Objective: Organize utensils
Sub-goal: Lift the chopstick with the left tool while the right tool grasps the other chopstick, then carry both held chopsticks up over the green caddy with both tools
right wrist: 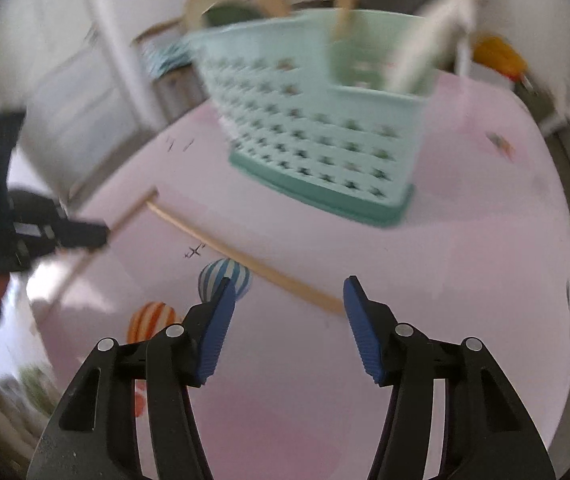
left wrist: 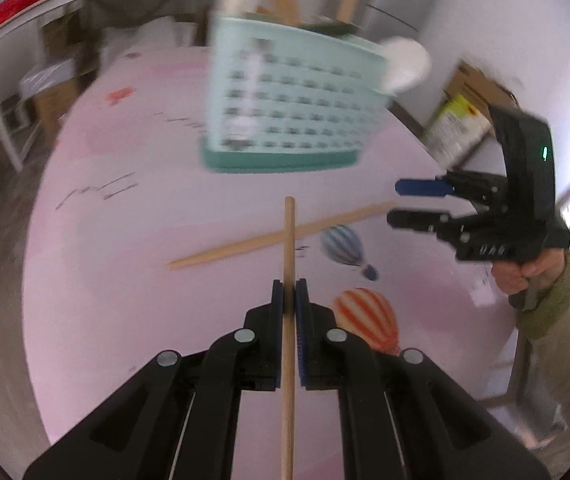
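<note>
Left wrist view: left gripper [left wrist: 289, 294] clamped on wooden chopstick [left wrist: 289, 240], shaft running along finger axis, tip aimed at mint utensil basket [left wrist: 293, 108], likely for insertion. Second chopstick [left wrist: 245, 246] flat on pink tabletop [left wrist: 125, 240], mid-table.

Right wrist view: right gripper [right wrist: 285, 304] spread wide, empty, above second chopstick [right wrist: 245, 260], apparently readying pickup. Basket [right wrist: 325, 148] toward far edge, already holding upright utensils.
</note>
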{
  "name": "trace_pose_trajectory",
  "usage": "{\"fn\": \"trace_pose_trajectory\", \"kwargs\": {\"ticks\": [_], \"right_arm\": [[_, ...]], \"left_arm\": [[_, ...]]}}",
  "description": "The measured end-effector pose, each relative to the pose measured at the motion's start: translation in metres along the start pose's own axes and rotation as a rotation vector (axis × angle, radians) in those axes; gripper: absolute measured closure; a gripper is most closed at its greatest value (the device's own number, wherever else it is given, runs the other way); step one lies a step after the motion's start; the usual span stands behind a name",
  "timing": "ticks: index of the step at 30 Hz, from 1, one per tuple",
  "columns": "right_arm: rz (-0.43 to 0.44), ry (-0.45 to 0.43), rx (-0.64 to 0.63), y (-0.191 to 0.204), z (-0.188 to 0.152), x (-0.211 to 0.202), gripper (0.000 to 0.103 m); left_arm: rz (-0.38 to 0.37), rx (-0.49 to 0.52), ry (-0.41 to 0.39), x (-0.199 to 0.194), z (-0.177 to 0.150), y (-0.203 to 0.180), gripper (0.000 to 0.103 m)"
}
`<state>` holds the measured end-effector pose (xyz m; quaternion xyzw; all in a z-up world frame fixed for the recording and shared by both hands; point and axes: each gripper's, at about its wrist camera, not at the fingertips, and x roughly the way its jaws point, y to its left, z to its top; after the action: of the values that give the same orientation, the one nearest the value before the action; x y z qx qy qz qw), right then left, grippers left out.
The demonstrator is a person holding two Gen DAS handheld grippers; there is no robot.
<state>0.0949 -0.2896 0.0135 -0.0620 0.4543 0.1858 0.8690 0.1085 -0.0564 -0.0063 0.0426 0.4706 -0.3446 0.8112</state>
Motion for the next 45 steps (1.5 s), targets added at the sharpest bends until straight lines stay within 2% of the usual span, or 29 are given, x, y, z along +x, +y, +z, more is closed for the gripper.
{"fn": "trace_pose_trajectory", "kwargs": {"ticks": [2, 5, 7, 12, 18, 20, 26, 29, 32, 34, 40, 45], "right_arm": [[-0.015, 0.033, -0.037, 0.002, 0.003, 0.011, 0.052], [-0.016, 0.089, -0.061, 0.005, 0.0, 0.022, 0.062], [-0.026, 0.095, -0.082, 0.01, -0.005, 0.021, 0.066], [-0.015, 0.129, -0.096, 0.022, -0.018, 0.009, 0.085], [-0.038, 0.178, -0.034, 0.033, -0.045, -0.013, 0.098], [-0.052, 0.204, 0.03, 0.032, -0.058, -0.025, 0.098], [-0.024, 0.232, 0.338, 0.016, -0.094, -0.052, 0.098], [0.0, 0.231, 0.397, 0.014, -0.1, -0.055, 0.098], [0.024, 0.249, 0.376, 0.021, -0.1, -0.054, 0.086], [0.006, 0.25, 0.333, 0.02, -0.093, -0.059, 0.062], [-0.028, 0.201, 0.239, 0.012, -0.056, -0.057, 0.055], [-0.044, 0.18, 0.242, -0.001, -0.025, -0.02, 0.055]], "left_arm": [[0.014, -0.056, -0.017, -0.006, -0.003, 0.012, 0.098], [0.03, -0.112, -0.03, -0.005, -0.005, 0.021, 0.098], [0.042, -0.138, -0.034, -0.006, -0.007, 0.03, 0.098], [0.052, -0.188, -0.041, -0.009, -0.01, 0.05, 0.098], [0.058, -0.255, -0.048, -0.003, -0.011, 0.06, 0.098], [0.054, -0.283, -0.046, -0.001, -0.012, 0.061, 0.098], [0.062, -0.344, -0.04, 0.011, -0.006, 0.059, 0.098], [0.077, -0.367, -0.027, 0.019, -0.002, 0.057, 0.097], [0.099, -0.375, -0.003, 0.028, -0.001, 0.058, 0.097], [0.106, -0.375, -0.001, 0.028, -0.001, 0.059, 0.097], [0.139, -0.338, 0.028, 0.032, 0.008, 0.061, 0.097], [0.176, -0.279, 0.048, 0.04, 0.017, 0.058, 0.097]]}}
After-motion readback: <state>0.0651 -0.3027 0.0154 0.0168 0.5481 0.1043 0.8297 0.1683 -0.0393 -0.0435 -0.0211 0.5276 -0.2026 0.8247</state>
